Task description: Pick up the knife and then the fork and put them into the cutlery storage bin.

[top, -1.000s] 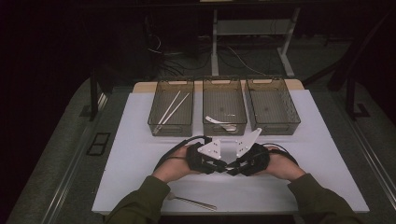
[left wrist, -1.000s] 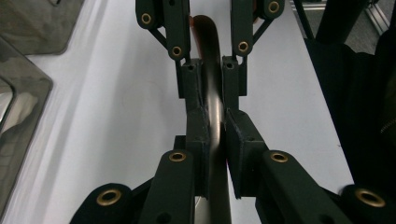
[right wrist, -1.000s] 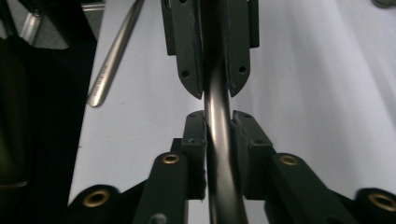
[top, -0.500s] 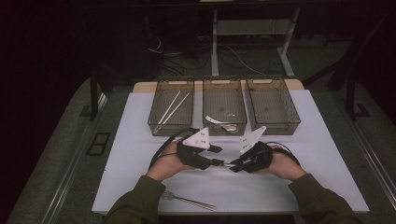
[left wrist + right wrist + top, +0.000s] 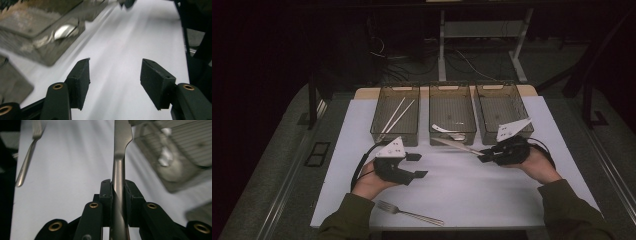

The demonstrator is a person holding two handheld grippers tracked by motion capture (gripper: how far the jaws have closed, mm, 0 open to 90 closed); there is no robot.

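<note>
Pointing its blade left toward the middle bin [image 5: 452,131], the knife [image 5: 457,145] lies near level.

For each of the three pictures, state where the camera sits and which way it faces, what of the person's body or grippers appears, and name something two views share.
High view: above the person's side, facing forward and down on the table; both forearms, left gripper, right gripper.
Left gripper view: on the left gripper, looking along its open jaws over the table towards the bins.
Right gripper view: on the right gripper, looking along jaws shut on a knife.
Shared: the fork, in the high and right gripper views.
</note>
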